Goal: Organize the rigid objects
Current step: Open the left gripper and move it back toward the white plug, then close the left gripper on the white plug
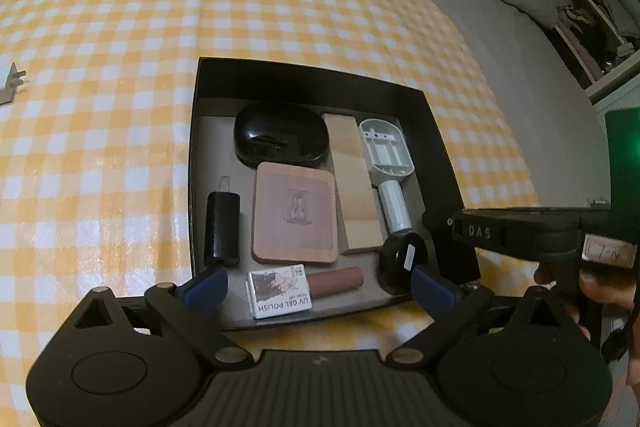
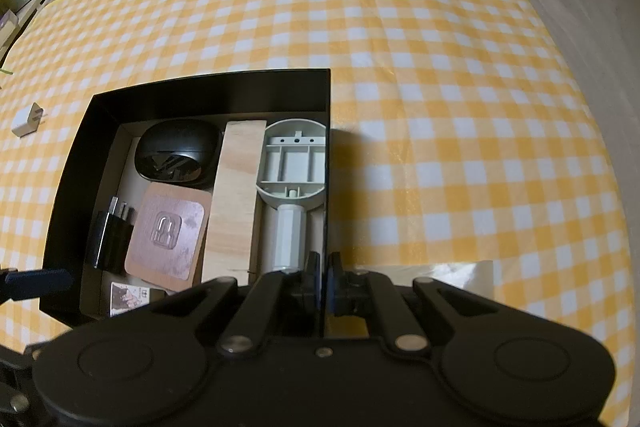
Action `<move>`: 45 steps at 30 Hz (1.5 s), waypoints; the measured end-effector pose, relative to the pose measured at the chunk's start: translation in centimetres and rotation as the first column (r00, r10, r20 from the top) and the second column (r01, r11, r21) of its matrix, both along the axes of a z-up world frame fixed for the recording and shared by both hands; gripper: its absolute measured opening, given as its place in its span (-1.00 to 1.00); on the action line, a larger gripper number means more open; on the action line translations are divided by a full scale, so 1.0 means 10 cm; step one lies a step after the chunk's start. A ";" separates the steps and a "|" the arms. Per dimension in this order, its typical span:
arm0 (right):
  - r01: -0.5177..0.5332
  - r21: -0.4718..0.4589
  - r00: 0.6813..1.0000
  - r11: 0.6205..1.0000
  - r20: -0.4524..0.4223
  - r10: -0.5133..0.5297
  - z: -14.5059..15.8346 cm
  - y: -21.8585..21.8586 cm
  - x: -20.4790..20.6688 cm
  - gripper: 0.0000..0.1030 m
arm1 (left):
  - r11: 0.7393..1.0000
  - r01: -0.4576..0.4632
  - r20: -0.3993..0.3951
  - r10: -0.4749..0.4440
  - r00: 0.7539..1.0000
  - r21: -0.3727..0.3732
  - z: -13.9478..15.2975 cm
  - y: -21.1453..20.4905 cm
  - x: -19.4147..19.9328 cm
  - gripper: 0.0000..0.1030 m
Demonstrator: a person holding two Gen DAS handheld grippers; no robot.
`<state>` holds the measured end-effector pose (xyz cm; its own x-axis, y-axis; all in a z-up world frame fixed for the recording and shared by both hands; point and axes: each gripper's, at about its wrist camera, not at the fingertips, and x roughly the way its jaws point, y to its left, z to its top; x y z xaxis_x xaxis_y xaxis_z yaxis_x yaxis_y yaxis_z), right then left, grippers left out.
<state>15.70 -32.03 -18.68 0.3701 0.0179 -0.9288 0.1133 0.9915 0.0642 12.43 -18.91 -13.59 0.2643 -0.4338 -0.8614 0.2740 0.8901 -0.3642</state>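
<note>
Box (image 1: 208,163): a black box is being kept on the checked cloth (image 1: 120,47), and its right wall is being pinched.
Inside the box: a black case (image 1: 280,139), a pink square pad (image 1: 296,219), a wood block (image 1: 352,183), a grey handle piece (image 1: 388,163), a black plug (image 1: 222,227), a gel polish box (image 1: 280,291), a brown tube (image 1: 338,281) and a round black jar (image 1: 402,261) are being held in it, packed close.
Left gripper (image 1: 316,287): its jaws are being held wide apart above the near end of the box, with nothing gripped.
Right gripper (image 2: 325,277): it is being kept tightly closed on the box wall.
White plug (image 2: 28,121): it is being left on the cloth, well apart from the box.
</note>
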 end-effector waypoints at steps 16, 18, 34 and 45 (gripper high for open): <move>0.004 0.003 1.000 1.000 0.000 -0.004 0.00 0.01 0.00 -0.92 | 0.998 0.065 0.097 -0.065 0.993 0.002 0.24 0.05 -0.14 1.00; 0.003 0.001 1.000 1.000 -0.001 -0.003 0.00 0.01 0.00 -0.92 | 0.997 0.078 0.109 -0.078 0.991 0.008 0.29 0.07 -0.13 1.00; 0.002 0.000 1.000 1.000 -0.001 -0.002 -0.01 0.02 0.01 -0.92 | 0.973 -0.176 0.396 0.103 0.912 0.152 0.60 0.83 0.48 1.00; 0.003 0.002 1.000 1.000 -0.002 -0.003 -0.01 0.02 0.00 -0.91 | 0.888 -0.399 0.386 0.294 0.874 0.227 0.23 1.59 1.18 1.00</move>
<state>15.72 -31.80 -18.79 0.3685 0.0189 -0.9295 0.1165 0.9910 0.0664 24.28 -3.03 -11.31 0.6421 -0.0039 -0.7666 -0.0151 0.9997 -0.0177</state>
